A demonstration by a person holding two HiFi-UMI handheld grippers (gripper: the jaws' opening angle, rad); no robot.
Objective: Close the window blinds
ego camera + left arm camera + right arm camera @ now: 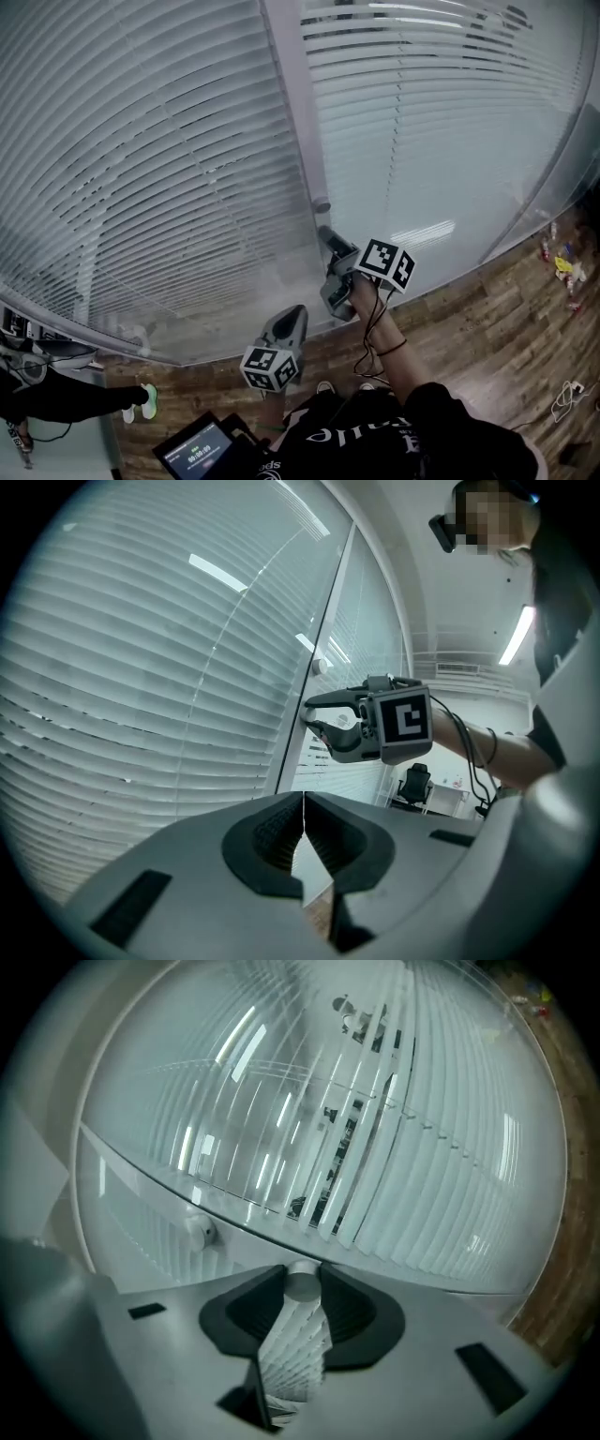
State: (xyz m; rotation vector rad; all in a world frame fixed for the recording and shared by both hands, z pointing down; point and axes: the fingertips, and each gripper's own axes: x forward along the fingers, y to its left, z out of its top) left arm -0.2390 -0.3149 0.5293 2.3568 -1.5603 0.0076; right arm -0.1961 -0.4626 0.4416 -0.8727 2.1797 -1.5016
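With the forearm (389,349) stretched forward, the right tool (324,232) is clenching the knob (302,1282) on the frame (295,122), the blinds (159,159) spreading at 10 o'clock, while the left tool (303,810) is resting clenched, empty, at 7 o'clock.

Wood-plank floor (487,323), small colourful litter (562,267), cable (567,398)

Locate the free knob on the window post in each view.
Head view: free knob at centre, on the post, just above the right hand-held gripper.
Left gripper view: just above centre, on the post.
Right gripper view: left of centre, beside the gripped knob.
Shared landmark: the post.
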